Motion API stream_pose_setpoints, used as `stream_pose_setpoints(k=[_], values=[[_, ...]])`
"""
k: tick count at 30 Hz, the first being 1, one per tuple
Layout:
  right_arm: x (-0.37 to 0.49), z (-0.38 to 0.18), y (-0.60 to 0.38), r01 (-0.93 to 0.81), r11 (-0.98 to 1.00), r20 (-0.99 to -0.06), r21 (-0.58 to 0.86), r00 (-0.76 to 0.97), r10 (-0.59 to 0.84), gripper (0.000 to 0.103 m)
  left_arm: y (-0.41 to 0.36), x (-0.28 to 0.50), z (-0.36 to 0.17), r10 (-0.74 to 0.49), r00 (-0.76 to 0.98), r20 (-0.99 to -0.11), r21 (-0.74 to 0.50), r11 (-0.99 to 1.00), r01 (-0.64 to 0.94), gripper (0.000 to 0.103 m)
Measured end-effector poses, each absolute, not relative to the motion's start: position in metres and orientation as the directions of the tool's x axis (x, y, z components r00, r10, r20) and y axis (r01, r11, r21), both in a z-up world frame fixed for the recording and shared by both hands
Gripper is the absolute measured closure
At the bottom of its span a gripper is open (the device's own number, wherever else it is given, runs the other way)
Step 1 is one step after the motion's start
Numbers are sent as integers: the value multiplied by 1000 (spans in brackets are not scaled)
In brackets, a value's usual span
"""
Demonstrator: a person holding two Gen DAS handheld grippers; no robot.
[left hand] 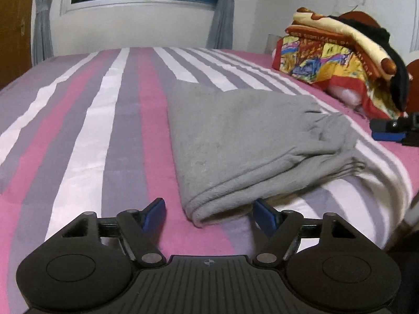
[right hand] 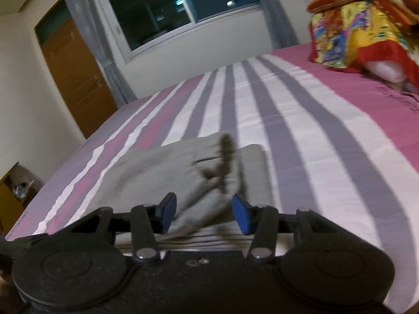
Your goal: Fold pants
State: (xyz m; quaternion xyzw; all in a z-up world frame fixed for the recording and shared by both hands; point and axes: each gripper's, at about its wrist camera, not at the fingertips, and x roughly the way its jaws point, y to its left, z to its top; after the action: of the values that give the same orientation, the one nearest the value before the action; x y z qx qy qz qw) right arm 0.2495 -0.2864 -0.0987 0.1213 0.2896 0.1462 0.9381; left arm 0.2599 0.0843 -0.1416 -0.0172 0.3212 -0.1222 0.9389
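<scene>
Pants (left hand: 243, 141), grey, already folded into a layered bundle, are being left on the striped bed (left hand: 78, 130), both left tongs (left hand: 209, 214) and right tongs (right hand: 204, 216) released; only tidying is judged remaining.

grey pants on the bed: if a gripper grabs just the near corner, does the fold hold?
Probably not. The grey pants look like soft fleece and should drape. Their stacked layers at the edge lie loose, so likely only the pinched ones lift. They sit on the smooth striped bedsheet, so a push may slide the bundle.
</scene>
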Motion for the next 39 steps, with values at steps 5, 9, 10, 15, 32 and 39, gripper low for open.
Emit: stream_pose_setpoints(k=[5,9,10,15,32,39], values=[[267,-102,-269,-203,922,-532,329,767,359,58,87,277,-144,-241,778,-581,-145,971,192,29],[288,-113,-258,-162,918,-586,361,727,359,59,96,276,-152,-262,793,-550,-170,965,202,35],[293,-117,-255,-141,921,-606,363,715,348,60,99,277,-154,-266,795,-545,-184,963,196,36],[314,-115,-240,-136,930,-627,340,704,333,79,98,284,-152,-297,800,-522,-239,951,196,51],[275,-124,-285,-84,876,-576,475,723,381,70,87,295,-171,-263,787,-558,-256,957,138,55],[253,-122,-313,27,785,-537,618,744,397,58,87,296,-172,-262,786,-560,-254,957,138,55]])
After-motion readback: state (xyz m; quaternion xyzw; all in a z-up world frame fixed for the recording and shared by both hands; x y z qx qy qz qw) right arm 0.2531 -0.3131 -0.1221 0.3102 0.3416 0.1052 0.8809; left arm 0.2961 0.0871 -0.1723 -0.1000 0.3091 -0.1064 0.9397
